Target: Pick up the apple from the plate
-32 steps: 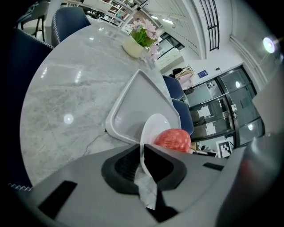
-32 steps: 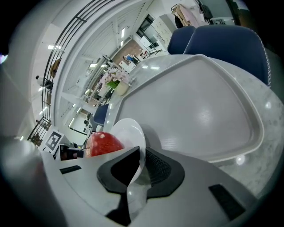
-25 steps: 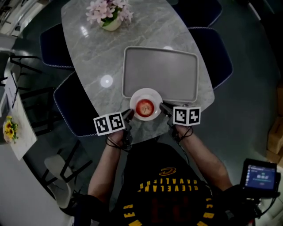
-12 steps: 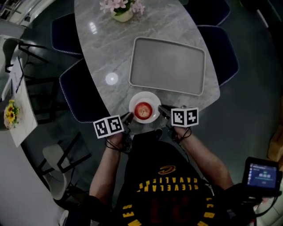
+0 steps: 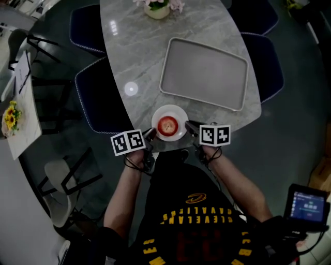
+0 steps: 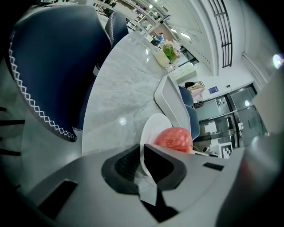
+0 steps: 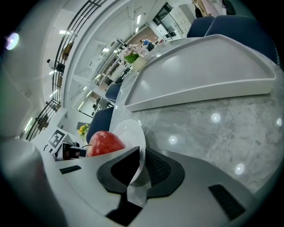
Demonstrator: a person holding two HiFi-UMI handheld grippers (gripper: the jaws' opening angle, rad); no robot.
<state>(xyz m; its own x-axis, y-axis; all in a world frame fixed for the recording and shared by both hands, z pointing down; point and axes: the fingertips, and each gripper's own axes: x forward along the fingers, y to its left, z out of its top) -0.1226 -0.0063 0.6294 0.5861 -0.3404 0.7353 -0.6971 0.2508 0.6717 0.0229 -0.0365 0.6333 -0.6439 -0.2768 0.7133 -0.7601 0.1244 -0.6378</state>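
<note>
Two grippers meet at the near end of a grey marble table (image 5: 139, 57), one on each side of a white plate (image 5: 178, 111). The left gripper (image 5: 151, 133) reaches the plate's left rim and the right gripper (image 5: 190, 126) reaches its right rim.

1. Left gripper view: the jaws are closed on the plate rim, which runs as a thin white edge between the two dark pads.
2. Right gripper view: the jaws are likewise closed on the plate rim, which stands between a smooth pad and a ribbed pad.
3. Neither gripper touches the fruit.

A red apple (image 5: 167, 125) sits in the middle of the plate, stem side up, between the two grippers. In both gripper views it shows just beyond the jaws, above the rim.

Whether the plate rests on the table or is raised off it cannot be told.

A grey rectangular tray (image 5: 204, 72) lies on the table beyond the plate, apart from it. A vase of flowers (image 5: 158, 6) stands at the far end of the table. Dark blue chairs (image 5: 101, 98) with white stitched edging stand along both long sides.
</note>
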